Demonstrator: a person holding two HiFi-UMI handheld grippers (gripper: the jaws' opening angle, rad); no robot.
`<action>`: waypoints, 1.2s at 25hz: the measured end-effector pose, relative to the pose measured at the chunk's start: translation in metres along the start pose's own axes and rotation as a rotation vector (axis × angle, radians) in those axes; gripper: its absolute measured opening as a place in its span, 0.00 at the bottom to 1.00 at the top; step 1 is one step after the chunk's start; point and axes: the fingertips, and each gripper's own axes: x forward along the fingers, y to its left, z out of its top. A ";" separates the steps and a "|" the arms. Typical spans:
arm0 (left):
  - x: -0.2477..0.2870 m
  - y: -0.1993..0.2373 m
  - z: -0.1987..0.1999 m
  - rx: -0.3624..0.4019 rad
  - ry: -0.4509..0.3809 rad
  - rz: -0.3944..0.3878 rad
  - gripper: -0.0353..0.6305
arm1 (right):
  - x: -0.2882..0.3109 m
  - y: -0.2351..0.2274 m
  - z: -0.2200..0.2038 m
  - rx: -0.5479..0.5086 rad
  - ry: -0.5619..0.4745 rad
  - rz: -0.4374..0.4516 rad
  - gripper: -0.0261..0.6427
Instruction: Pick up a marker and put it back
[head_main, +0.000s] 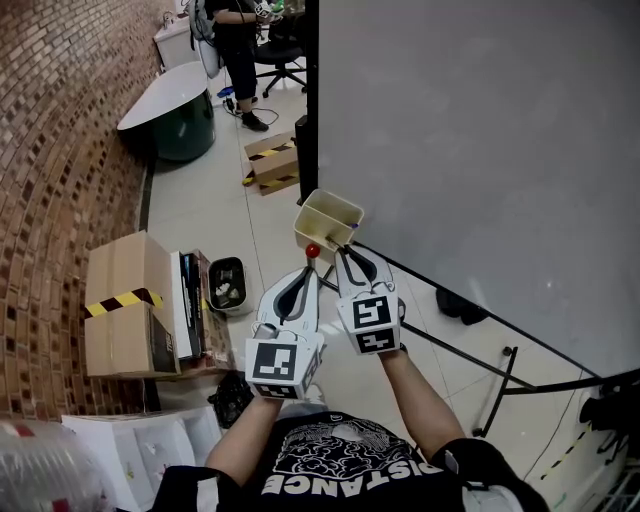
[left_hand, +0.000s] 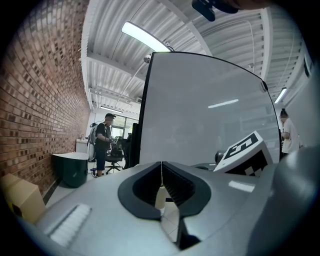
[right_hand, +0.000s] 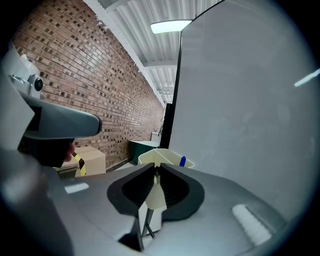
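Pick-up step, nothing gripped yet. L gripper (head_main: 308, 268) and R gripper (head_main: 340, 252) sit just below the bin (head_main: 318, 232), jaws pressed together, empty. Blue-capped marker (right_hand: 183, 161) stands inside the bin. Next, I'd say: spread R jaws, reach in.

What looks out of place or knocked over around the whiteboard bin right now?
Nothing stands out: the cream bin sits level at the whiteboard edge, with a blue-capped marker poking above its rim.
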 end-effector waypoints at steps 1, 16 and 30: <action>0.000 0.001 0.000 0.000 0.002 0.001 0.06 | 0.002 0.000 -0.002 0.002 0.003 0.001 0.09; -0.004 0.005 -0.003 -0.003 0.005 0.015 0.06 | 0.002 0.004 -0.009 0.026 -0.014 0.004 0.09; -0.032 -0.030 0.008 0.011 -0.038 0.013 0.06 | -0.071 0.002 0.027 0.072 -0.156 -0.009 0.09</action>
